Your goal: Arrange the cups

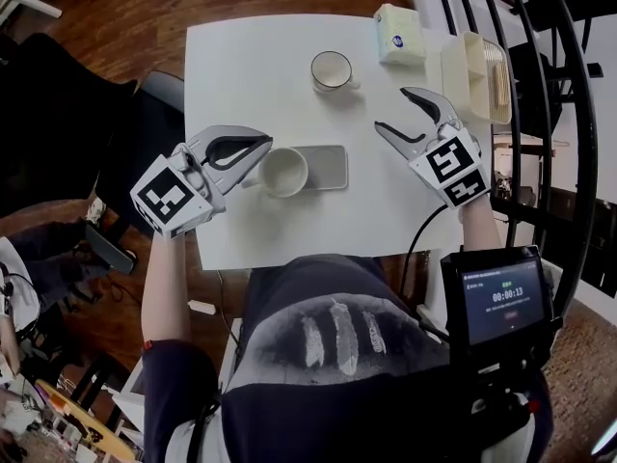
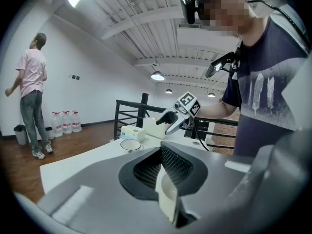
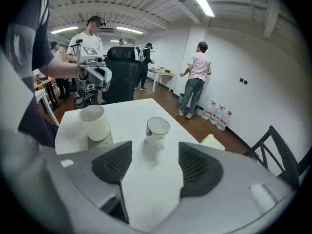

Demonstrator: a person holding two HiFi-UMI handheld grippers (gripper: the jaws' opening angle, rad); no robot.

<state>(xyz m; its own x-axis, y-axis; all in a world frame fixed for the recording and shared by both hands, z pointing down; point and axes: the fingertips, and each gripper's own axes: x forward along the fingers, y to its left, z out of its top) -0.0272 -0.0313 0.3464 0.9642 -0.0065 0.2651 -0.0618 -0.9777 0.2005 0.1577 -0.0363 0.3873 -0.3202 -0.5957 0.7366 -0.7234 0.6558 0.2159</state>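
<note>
Pinched at handle by left gripper (image 1: 255, 165): cream ceramic mug (image 1: 283, 172), on grey rectangular tray (image 1: 333, 167). Spread and empty, right of tray: right gripper (image 1: 391, 109). Beyond tray: white glazed cup (image 1: 331, 69). Judged stiff, slick, breakable; best held by handle.

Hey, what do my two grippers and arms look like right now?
The left gripper and right gripper are grey, with curved jaws and black ribbed pads. Each carries a white cube with black square markers. A black cable trails from the right one. Short dark sleeves.
</note>
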